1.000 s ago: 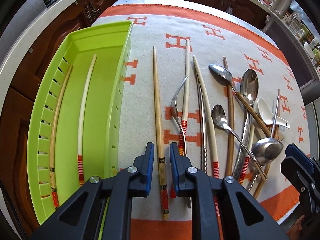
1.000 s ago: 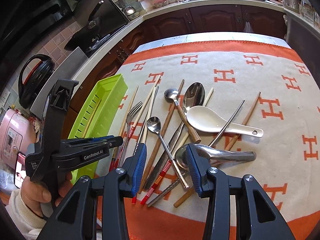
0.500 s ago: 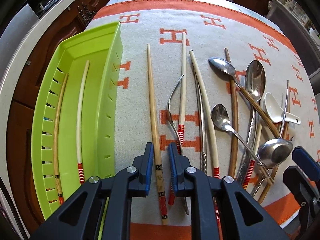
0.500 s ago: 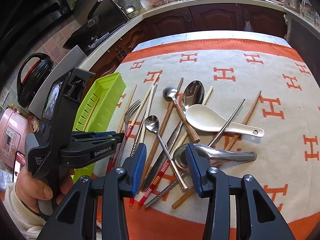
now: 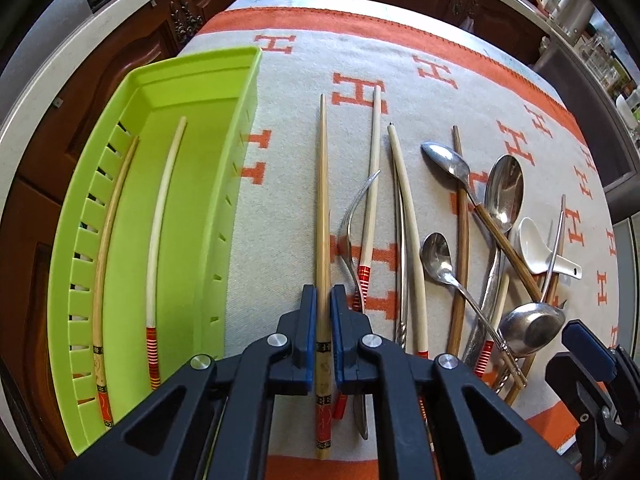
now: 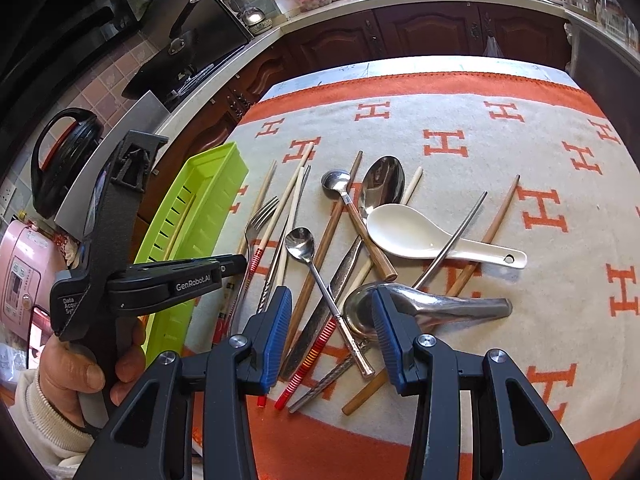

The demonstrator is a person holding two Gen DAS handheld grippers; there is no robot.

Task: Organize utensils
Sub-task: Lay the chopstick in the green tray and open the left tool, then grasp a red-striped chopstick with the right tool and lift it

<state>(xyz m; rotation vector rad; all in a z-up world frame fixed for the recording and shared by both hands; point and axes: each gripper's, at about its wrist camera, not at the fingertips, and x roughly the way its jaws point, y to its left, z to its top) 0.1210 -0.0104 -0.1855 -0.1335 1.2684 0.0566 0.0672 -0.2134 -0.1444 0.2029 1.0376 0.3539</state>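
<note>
In the left wrist view my left gripper (image 5: 323, 292) is closing its jaws on a bamboo chopstick (image 5: 322, 200) that lies on the blanket, and both pads press its sides near the patterned end. The green tray (image 5: 192, 68) just to the left holds two chopsticks, one bamboo (image 5: 108, 232) and one pale with a red-striped end (image 5: 158, 216). My right gripper (image 6: 330, 336) hangs open above the mixed pile, with nothing gripped. Under it lie a long steel spoon (image 6: 316, 268) and a steel ladle (image 6: 420, 304). A white ceramic spoon (image 6: 416, 234) lies further back.
A fork (image 5: 348, 232), more chopsticks and several steel spoons lie side by side on the orange and cream blanket (image 6: 520, 148). A hand (image 6: 80, 372) holds the left gripper's handle. Dark wooden cabinets (image 6: 420, 36) ring the table. A black kettle (image 6: 60, 156) stands far left.
The left gripper's jaws have come together onto the bamboo chopstick, which stood loose between them before. The right gripper has kept still.
</note>
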